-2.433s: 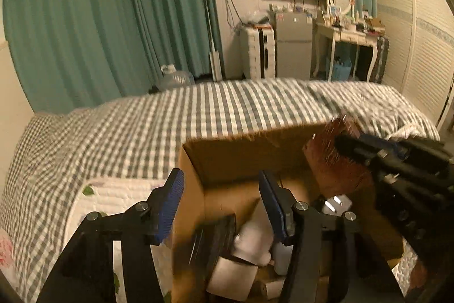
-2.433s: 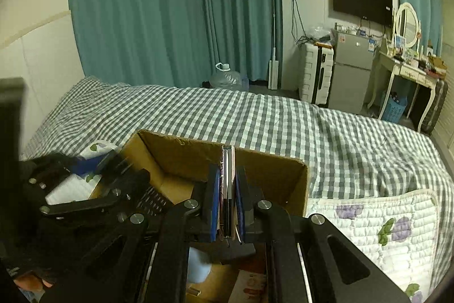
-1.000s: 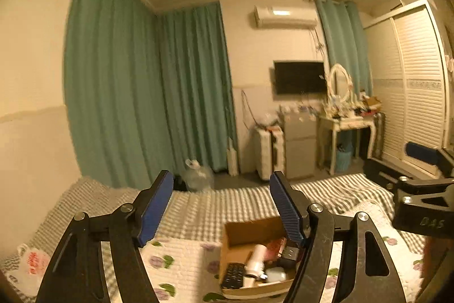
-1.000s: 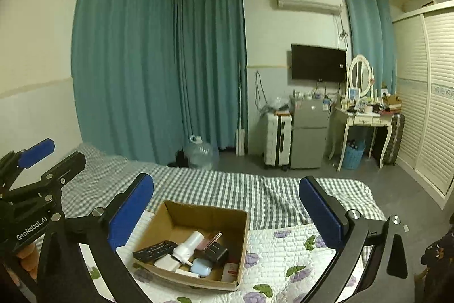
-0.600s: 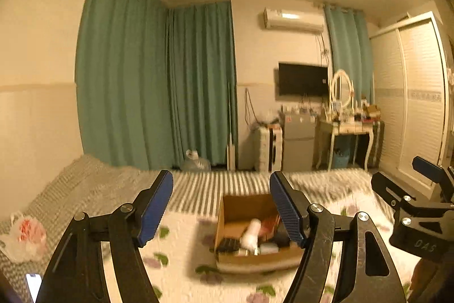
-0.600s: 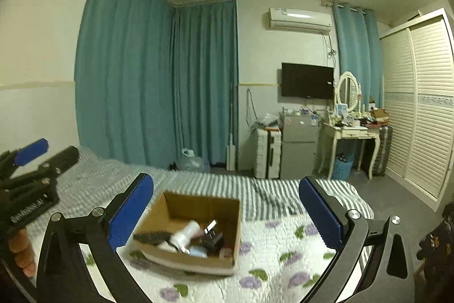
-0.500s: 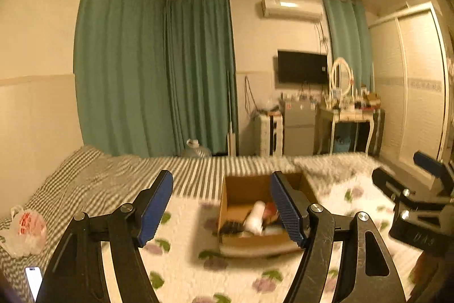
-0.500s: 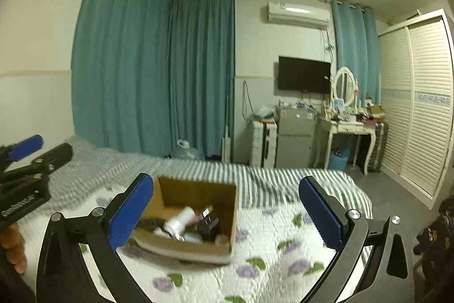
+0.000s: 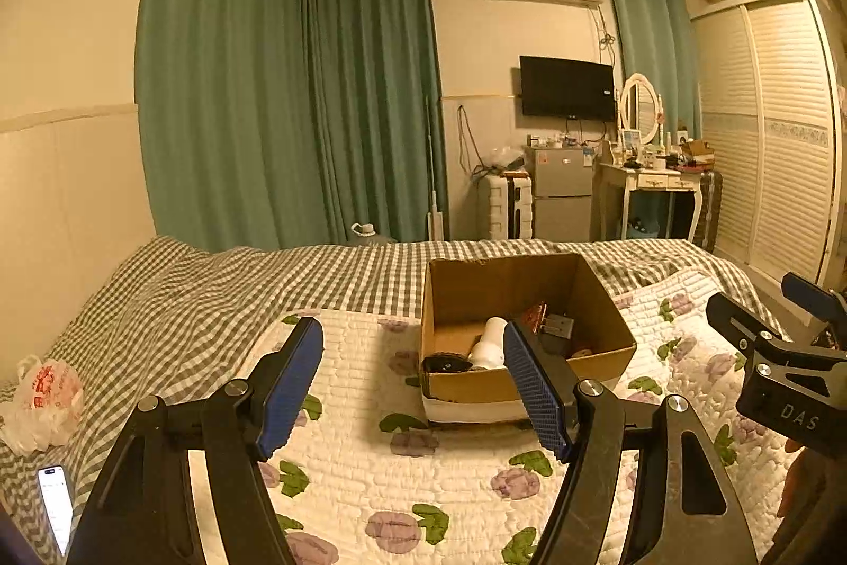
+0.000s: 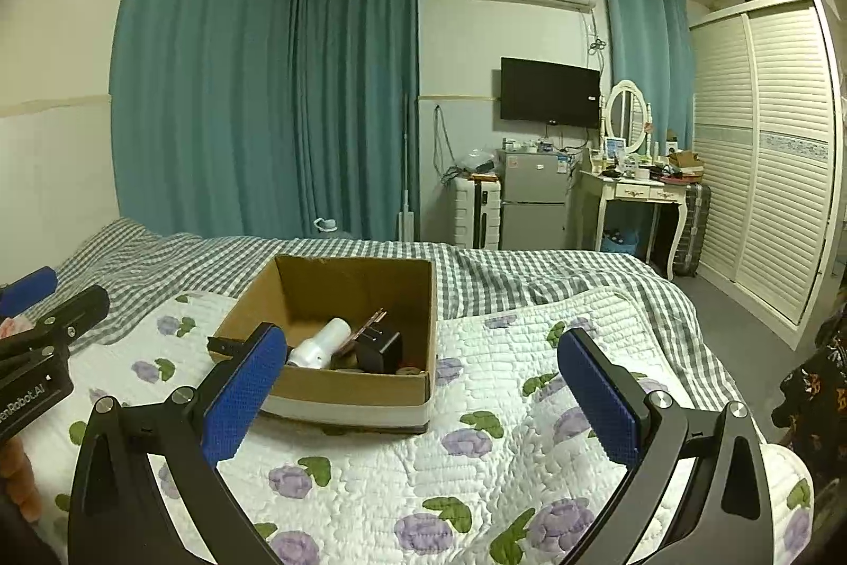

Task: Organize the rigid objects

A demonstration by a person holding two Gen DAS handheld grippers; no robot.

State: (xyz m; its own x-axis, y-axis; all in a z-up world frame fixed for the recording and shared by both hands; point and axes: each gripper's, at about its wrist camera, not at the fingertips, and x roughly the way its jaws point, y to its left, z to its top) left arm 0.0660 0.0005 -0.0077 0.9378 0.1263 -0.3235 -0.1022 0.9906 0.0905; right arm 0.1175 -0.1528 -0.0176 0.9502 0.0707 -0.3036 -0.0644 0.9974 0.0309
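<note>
Both the left gripper and right gripper are held wide apart, empty. The box at 12 o'clock looks filled; it is best approached slowly and squarely, if at all.

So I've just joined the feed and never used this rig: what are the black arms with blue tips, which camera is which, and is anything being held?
There is no robot: a person holds a two-finger gripper in each hand, with a fisheye camera looking along its fingers. One picture looks out from the left gripper, the other from the right gripper. Both are open and hold nothing. On the floral quilt on the bed sits an open cardboard box with a white bottle, a black block and other small items inside. At the bed's left edge lie a plastic bag and a phone.
</note>
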